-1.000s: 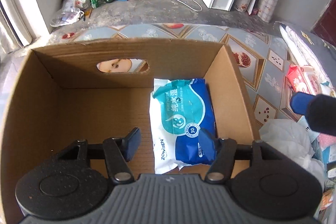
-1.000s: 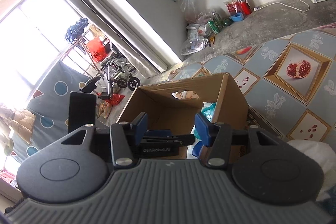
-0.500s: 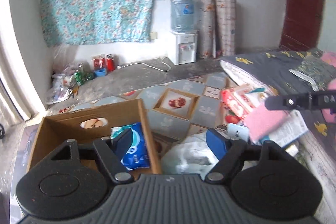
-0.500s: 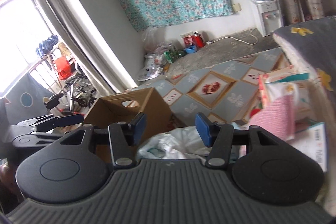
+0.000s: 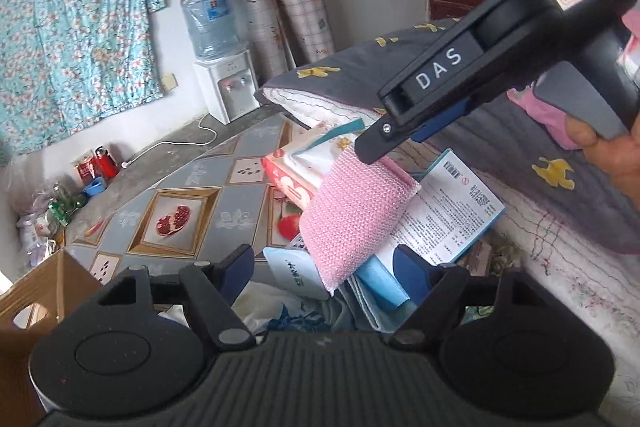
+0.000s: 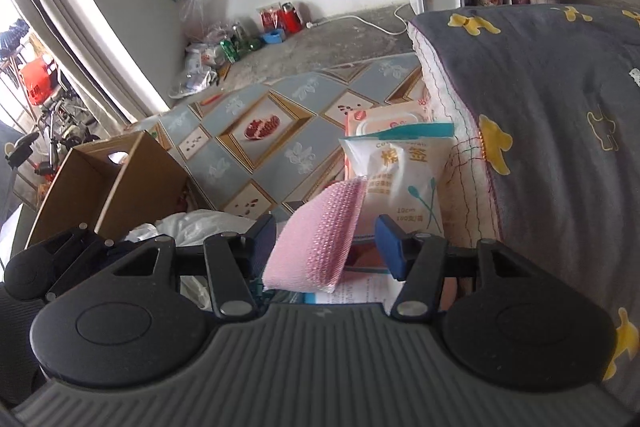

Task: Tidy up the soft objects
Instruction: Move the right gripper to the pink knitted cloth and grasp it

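Straddling pink sponge (image 6: 316, 243), right hand-held gripper (image 6: 326, 241) spread

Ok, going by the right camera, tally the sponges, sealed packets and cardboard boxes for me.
Sponges: 1, the pink sponge
Sealed packets: 2, the cotton swab packet and the pink wipes pack
Cardboard boxes: 1, the cardboard box
Total: 4
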`<control>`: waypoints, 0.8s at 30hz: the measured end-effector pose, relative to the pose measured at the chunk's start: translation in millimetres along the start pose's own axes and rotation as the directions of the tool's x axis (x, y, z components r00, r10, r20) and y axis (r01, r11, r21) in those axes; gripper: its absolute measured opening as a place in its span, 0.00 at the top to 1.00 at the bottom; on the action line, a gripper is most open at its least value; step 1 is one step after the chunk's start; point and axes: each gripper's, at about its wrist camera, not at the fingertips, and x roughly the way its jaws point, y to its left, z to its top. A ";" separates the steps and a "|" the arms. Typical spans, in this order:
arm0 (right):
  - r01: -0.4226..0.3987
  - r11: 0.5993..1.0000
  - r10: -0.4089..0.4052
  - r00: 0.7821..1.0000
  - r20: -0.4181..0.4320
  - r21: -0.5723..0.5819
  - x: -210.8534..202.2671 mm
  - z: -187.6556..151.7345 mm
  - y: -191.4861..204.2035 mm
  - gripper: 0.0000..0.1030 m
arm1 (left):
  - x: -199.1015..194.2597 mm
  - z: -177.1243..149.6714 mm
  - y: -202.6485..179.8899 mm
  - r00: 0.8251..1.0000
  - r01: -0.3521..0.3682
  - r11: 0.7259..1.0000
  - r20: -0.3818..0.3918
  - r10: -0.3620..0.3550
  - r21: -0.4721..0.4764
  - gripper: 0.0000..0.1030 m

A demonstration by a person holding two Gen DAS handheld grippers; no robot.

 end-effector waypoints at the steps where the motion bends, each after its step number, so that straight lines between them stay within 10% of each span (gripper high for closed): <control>1: 0.003 1.000 -0.003 1.000 -0.012 -0.008 7.0 3.6 -2.1 0.47 | 8.7 3.0 -0.3 1.000 0.011 1.000 -0.008 -0.011 0.008 0.24; 17: -0.206 0.978 0.209 0.972 -0.107 0.034 56.5 14.3 -30.3 0.73 | 64.7 9.4 -11.2 0.995 0.085 0.992 -0.054 -0.081 0.097 0.32; 24: -0.335 0.938 0.311 0.928 -0.204 -0.094 40.6 25.4 -19.7 0.74 | 40.0 1.6 -19.7 0.997 0.062 0.980 0.038 -0.071 0.189 0.12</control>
